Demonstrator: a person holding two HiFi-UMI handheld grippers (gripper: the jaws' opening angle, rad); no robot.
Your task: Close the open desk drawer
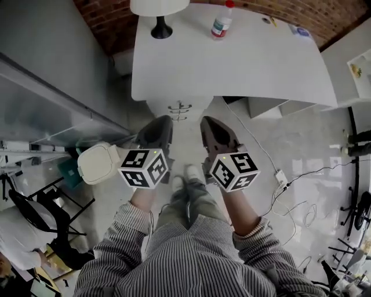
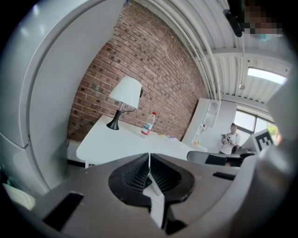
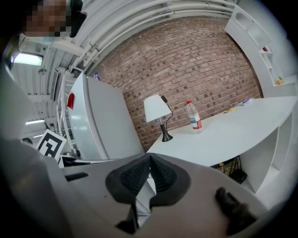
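Note:
A white desk (image 1: 243, 64) fills the upper head view. Below its near edge a white drawer unit (image 1: 179, 108) with small dark handles juts out; I cannot tell how far its drawer stands out. My left gripper (image 1: 162, 120) and right gripper (image 1: 208, 120) are held side by side over the floor, both pointing at the unit and just short of it. Both are shut on nothing. In the left gripper view the left gripper (image 2: 149, 160) has its ridged pads pressed together. The right gripper (image 3: 150, 160) shows the same in the right gripper view, with the desk (image 3: 233, 130) beyond.
On the desk stand a white lamp (image 1: 160, 11) and a plastic bottle (image 1: 222, 20). A lidded white bin (image 1: 98, 163) sits left of my left gripper. Cables and a power strip (image 1: 281, 177) lie on the floor to the right. A grey cabinet (image 1: 52, 75) stands at the left. A person (image 2: 231, 138) stands far off.

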